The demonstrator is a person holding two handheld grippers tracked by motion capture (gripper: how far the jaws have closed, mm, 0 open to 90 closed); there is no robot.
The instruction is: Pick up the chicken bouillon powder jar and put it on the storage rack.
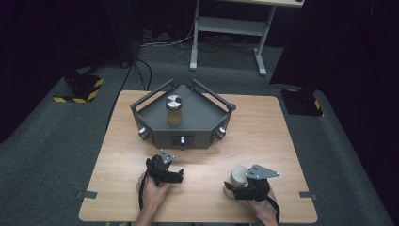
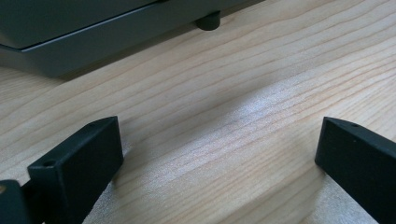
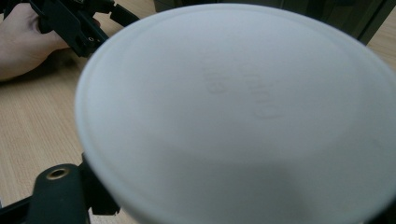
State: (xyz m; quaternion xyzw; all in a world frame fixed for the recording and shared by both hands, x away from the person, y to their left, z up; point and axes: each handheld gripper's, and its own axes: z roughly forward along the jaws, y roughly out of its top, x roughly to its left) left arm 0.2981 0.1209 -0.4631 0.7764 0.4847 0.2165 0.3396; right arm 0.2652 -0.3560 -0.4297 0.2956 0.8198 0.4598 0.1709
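A glass jar [image 1: 173, 110] with a silver lid and tan contents stands upright on a grey three-sided platform [image 1: 202, 123] at the back middle of the wooden table [image 1: 263, 136]. My left gripper [image 1: 175, 175] rests low on the table in front of the platform. In the left gripper view it [image 2: 219, 144] is open, with bare wood between its jaws and the platform's base [image 2: 70, 42] just ahead. My right gripper [image 1: 236, 186] is at the front right, shut on a white cup [image 1: 238, 174]. The cup's round white face [image 3: 233, 116] hides most of the right gripper view.
The platform has knobs on its front faces and raised rails along its back sides. One of its rubber feet [image 2: 208, 21] stands on the wood. A white desk frame [image 1: 226, 28] and two black-and-yellow striped bases [image 1: 80, 87] [image 1: 301, 101] stand on the carpet beyond the table.
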